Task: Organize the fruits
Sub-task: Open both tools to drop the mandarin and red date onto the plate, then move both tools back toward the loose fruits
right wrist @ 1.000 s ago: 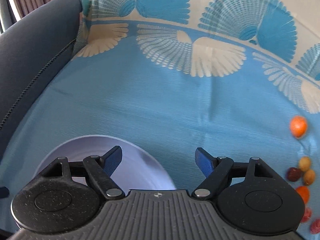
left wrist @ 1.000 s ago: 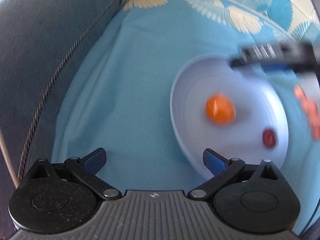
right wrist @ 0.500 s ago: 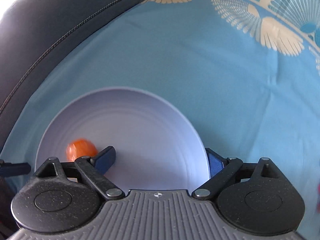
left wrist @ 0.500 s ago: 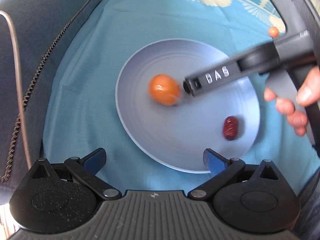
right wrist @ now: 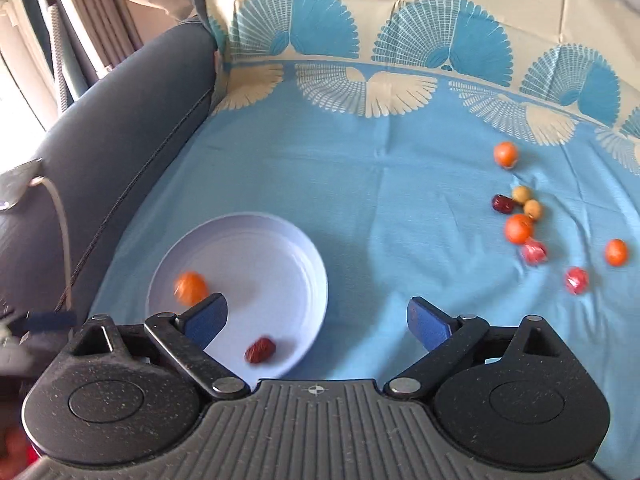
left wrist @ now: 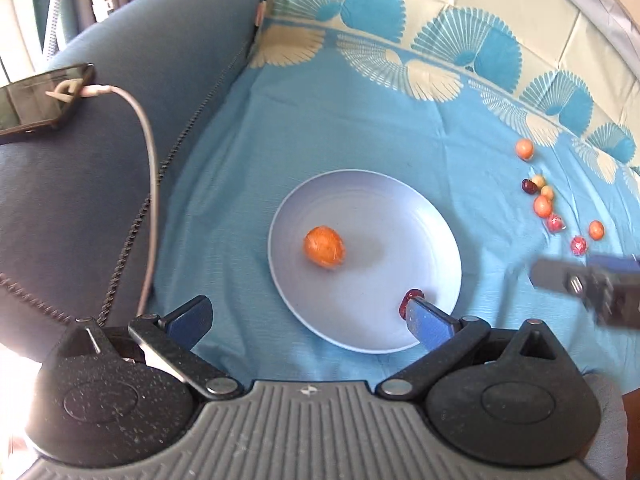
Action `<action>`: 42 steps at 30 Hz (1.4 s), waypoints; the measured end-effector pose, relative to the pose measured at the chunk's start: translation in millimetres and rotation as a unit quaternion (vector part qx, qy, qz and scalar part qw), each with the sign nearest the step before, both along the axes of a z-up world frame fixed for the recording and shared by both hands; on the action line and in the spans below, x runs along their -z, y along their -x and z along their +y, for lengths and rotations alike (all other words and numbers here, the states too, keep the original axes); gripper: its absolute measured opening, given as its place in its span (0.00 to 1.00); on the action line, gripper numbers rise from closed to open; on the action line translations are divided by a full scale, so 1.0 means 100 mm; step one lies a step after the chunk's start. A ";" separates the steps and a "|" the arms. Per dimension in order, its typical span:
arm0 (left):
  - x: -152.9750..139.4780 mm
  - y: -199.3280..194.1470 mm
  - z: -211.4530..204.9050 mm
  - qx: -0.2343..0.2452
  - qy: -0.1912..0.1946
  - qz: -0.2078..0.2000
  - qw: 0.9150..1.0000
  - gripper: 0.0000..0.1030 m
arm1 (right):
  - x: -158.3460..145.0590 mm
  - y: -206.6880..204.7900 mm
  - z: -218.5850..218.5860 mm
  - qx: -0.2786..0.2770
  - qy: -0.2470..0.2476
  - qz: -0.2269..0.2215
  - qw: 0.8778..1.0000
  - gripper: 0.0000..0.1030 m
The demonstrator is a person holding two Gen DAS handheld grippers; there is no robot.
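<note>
A pale lilac plate (left wrist: 362,200) lies on a blue cloth (left wrist: 320,120) printed with fan shapes, and serves here as the landmark. On the plate, left of its middle, sits an orange fruit (left wrist: 324,247); a dark red date (right wrist: 260,351) lies near the plate's near rim, partly hidden in the left wrist view behind that gripper's right finger.

Well apart from the plate, on its right, loose fruits are scattered on the cloth: a lone orange one (right wrist: 506,154) farthest back, then a cluster (right wrist: 519,212) of a dark date, two small tan fruits and an orange one, then two red wrapped pieces (right wrist: 534,252) and another orange fruit (right wrist: 616,252).

The left gripper (left wrist: 310,316) hangs over the plate's near edge with its jaws wide apart and nothing between them. The right gripper (right wrist: 318,316) hovers over the plate's right rim; its jaws are opening, already wide, with nothing between them either.

Left of the plate, a grey-blue sofa arm (left wrist: 120,160) carries a phone (left wrist: 40,98) with a white cable (left wrist: 150,168) plugged in.
</note>
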State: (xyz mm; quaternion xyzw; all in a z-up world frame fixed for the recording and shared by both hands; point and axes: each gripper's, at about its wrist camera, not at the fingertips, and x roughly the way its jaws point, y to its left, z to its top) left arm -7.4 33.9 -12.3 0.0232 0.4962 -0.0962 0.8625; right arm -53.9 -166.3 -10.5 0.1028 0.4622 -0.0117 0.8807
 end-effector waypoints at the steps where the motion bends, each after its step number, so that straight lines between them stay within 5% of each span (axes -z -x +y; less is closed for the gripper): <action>1: -0.07 0.06 0.00 -0.002 0.003 -0.001 1.000 1.00 | -0.05 0.13 0.02 -0.001 -0.004 0.004 1.000 0.96; 10: -0.58 0.66 0.13 0.011 0.021 -0.044 0.999 1.00 | -0.44 0.91 0.38 -0.002 0.010 -0.029 1.000 0.99; 18: -0.72 0.91 0.16 0.004 0.016 -0.055 0.998 1.00 | -0.63 1.25 0.67 -0.024 0.025 -0.071 0.997 0.99; 42: -0.91 1.07 -0.02 0.033 0.015 -0.079 0.996 1.00 | -0.72 1.41 0.61 -0.003 0.052 -0.088 0.995 0.99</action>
